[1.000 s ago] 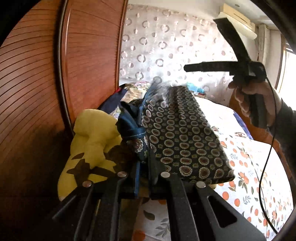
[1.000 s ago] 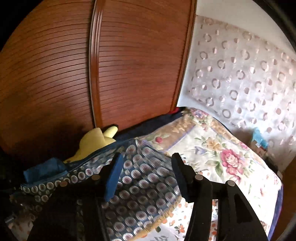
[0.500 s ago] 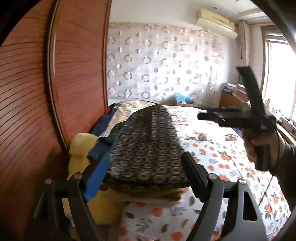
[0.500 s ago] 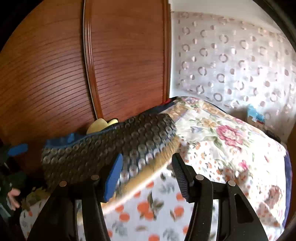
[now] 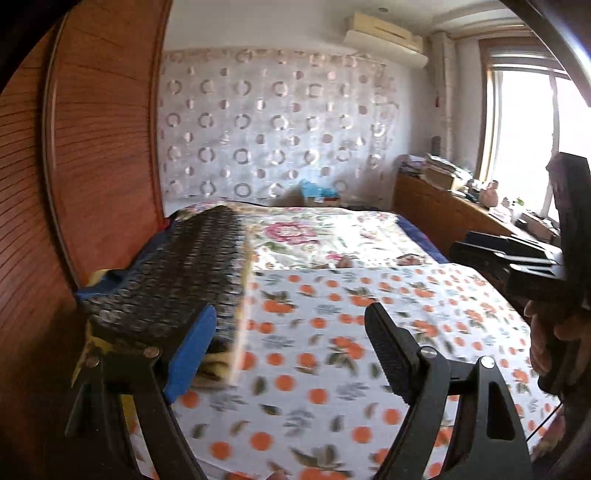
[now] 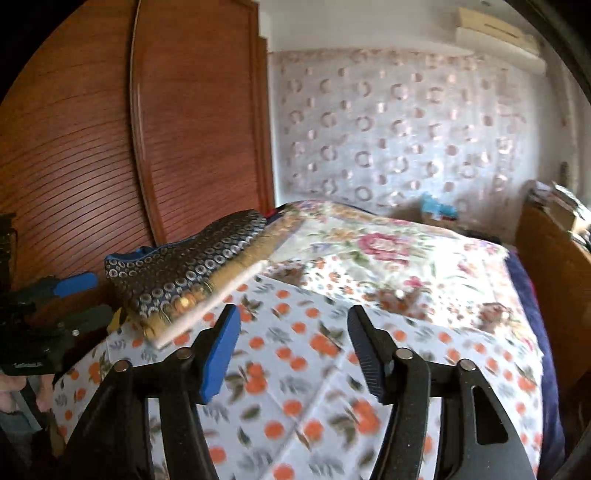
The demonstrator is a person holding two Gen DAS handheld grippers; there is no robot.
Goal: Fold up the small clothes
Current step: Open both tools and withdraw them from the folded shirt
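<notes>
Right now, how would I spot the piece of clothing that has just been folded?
Find the bed with the orange-print sheet, then its corner by the wooden wardrobe. A small stack lies there; the folded garment on top is dark with rows of pale rings, over plain tan and white layers.

Orange-print bedsheet (image 5: pixel 332 369), circle-patterned curtain (image 5: pixel 266 129), wooden wardrobe door (image 6: pixel 192 122), wall-mounted air conditioner (image 5: pixel 384 35).

bed (image 6: pixel 388 258) | orange-print sheet (image 6: pixel 314 369) | folded clothes stack (image 6: pixel 192 273) at corner
</notes>
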